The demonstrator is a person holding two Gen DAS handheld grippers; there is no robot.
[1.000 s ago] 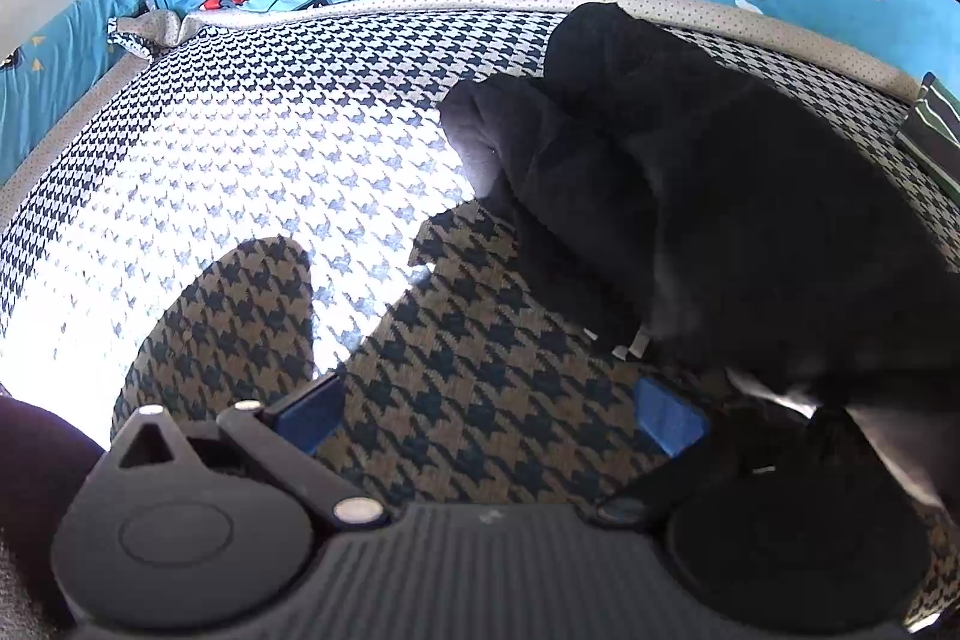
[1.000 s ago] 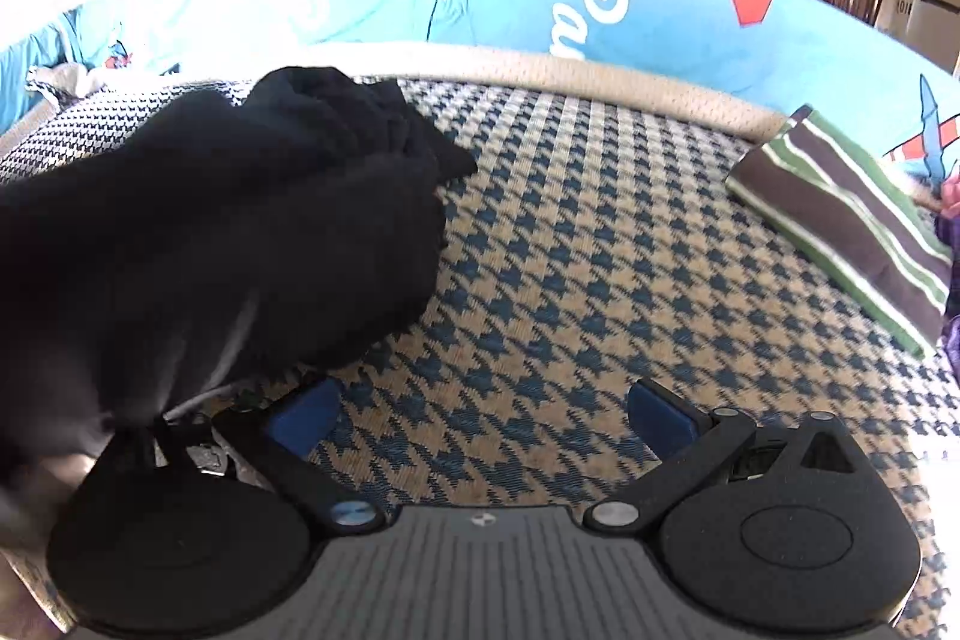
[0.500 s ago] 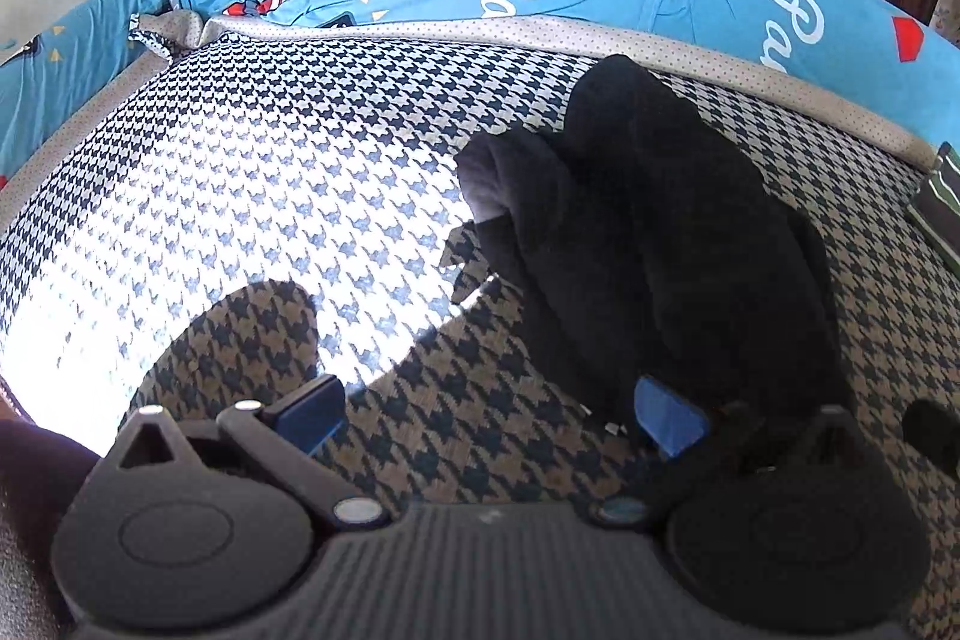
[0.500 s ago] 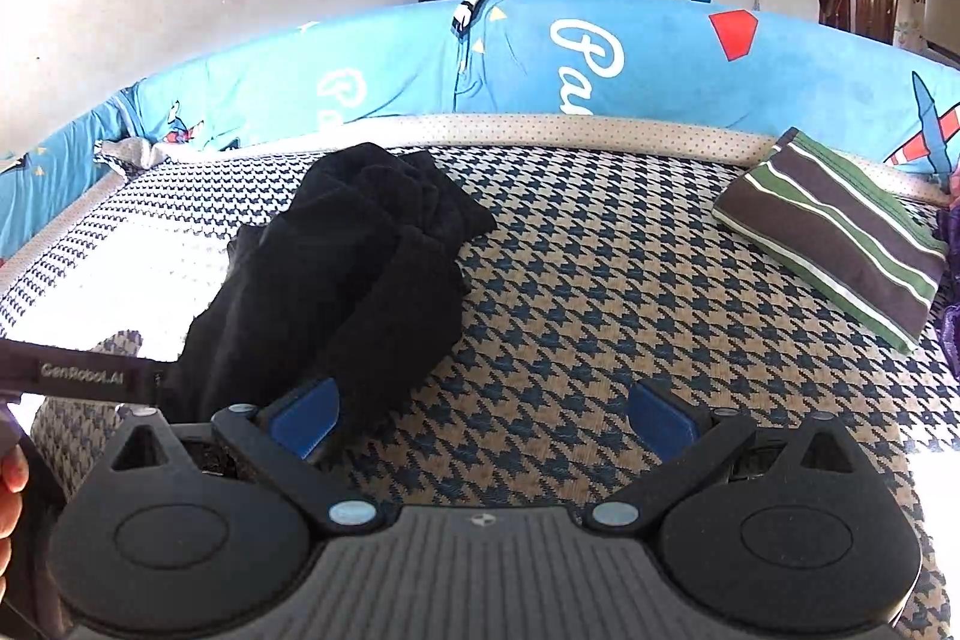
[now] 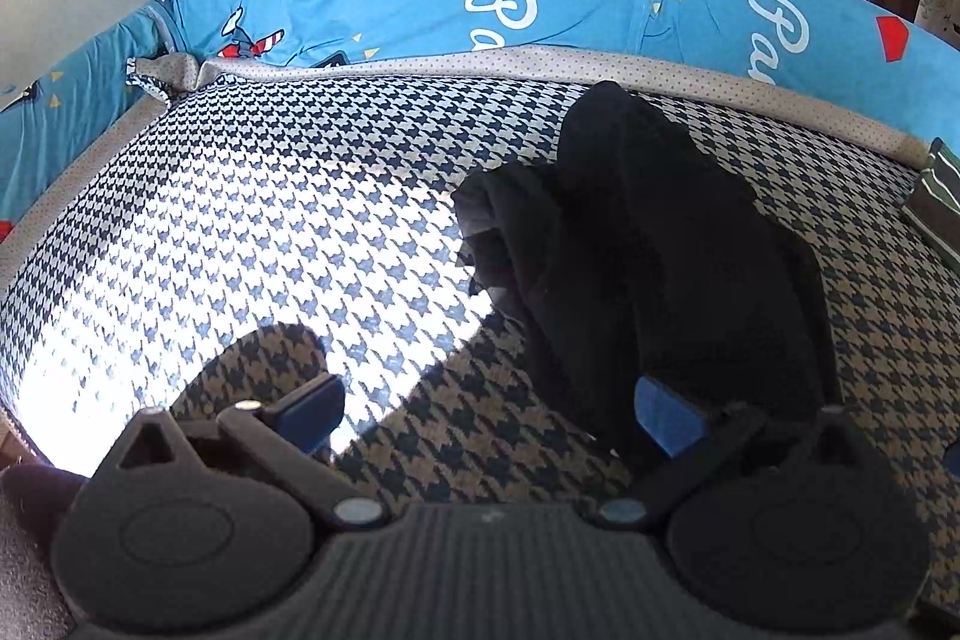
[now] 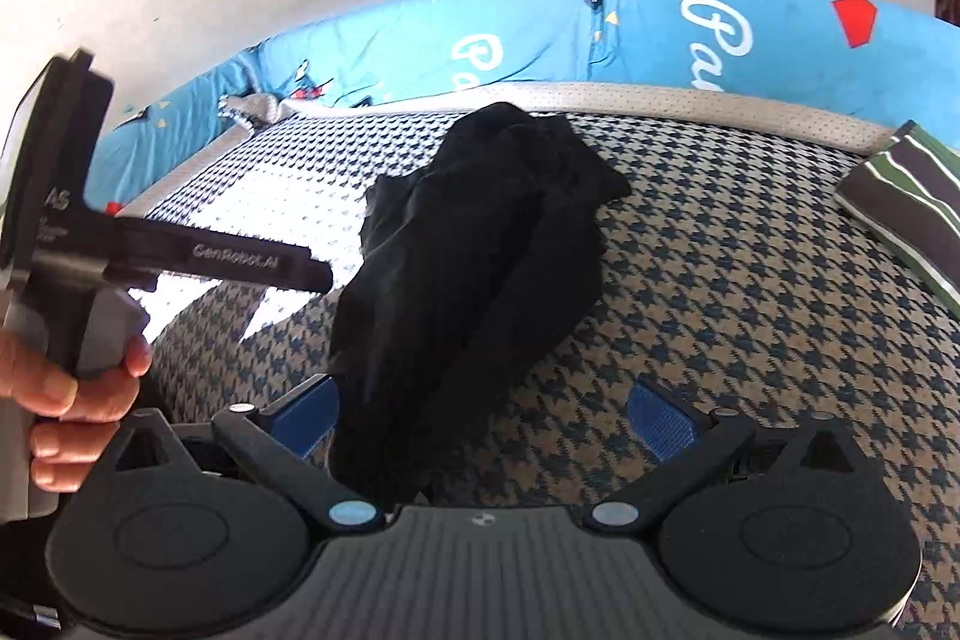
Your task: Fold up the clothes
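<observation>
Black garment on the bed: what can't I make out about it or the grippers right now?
- Black garment: what kind of garment it is; bunched and dark in both views, so no collar, sleeves or edges show.
- Its near end: right wrist view, hidden behind the right gripper body.
- Left gripper: left wrist view, right pad overlaps the garment; contact unclear.
- Striped folded cloth: cut off by the frame edge.

Houndstooth-covered bed, crumpled black garment on it, striped folded cloth at right edge

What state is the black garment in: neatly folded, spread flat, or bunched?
Bunched: the black garment lies in a crumpled, uneven heap on the houndstooth mattress.
</observation>
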